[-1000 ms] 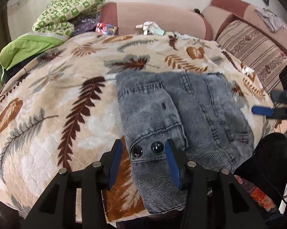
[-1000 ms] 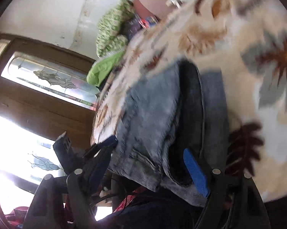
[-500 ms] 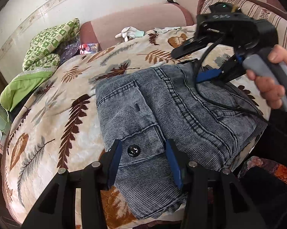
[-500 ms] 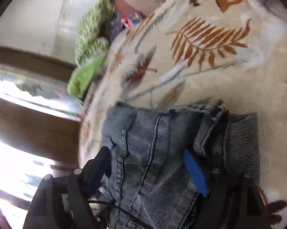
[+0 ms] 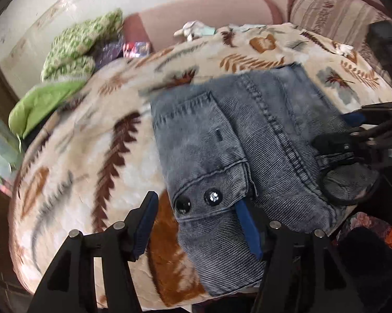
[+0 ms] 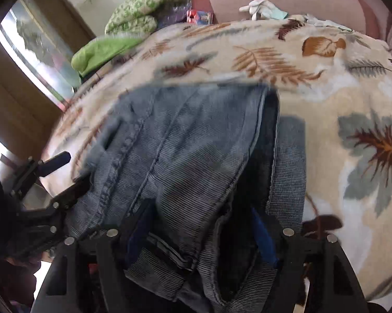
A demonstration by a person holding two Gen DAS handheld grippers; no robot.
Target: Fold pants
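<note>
The grey-blue corduroy pants (image 5: 248, 140) lie already folded into a thick, compact bundle on the leaf-print blanket (image 5: 86, 172), filling the centre and lower right of the left wrist view and the lower centre of the right wrist view. Judging by this, the main folds look done: several layers are stacked, a flap with two dark snap buttons (image 5: 197, 199) sits on top at the near edge, and a long stitched seam runs diagonally across the upper layer. What seems left is tidying, since in the right wrist view the top layer does not sit square and a strip of the under layer (image 6: 290, 161) shows past its right edge. The left gripper (image 5: 200, 224) is spread wide at the bottom of its frame, one blue pad over the blanket to the left of the bundle and the other touching the cloth under the button flap; it clamps nothing. The right gripper (image 6: 198, 237) is also parted, its fingers on either side of the thick near edge of the bundle at the bottom of its frame, with fabric bulging between them but not pinched as far as I can tell. At the upper left of both views a green patterned pillow (image 5: 83, 44) rests against a pink sofa back (image 5: 209, 7), well apart from the pants.
</note>
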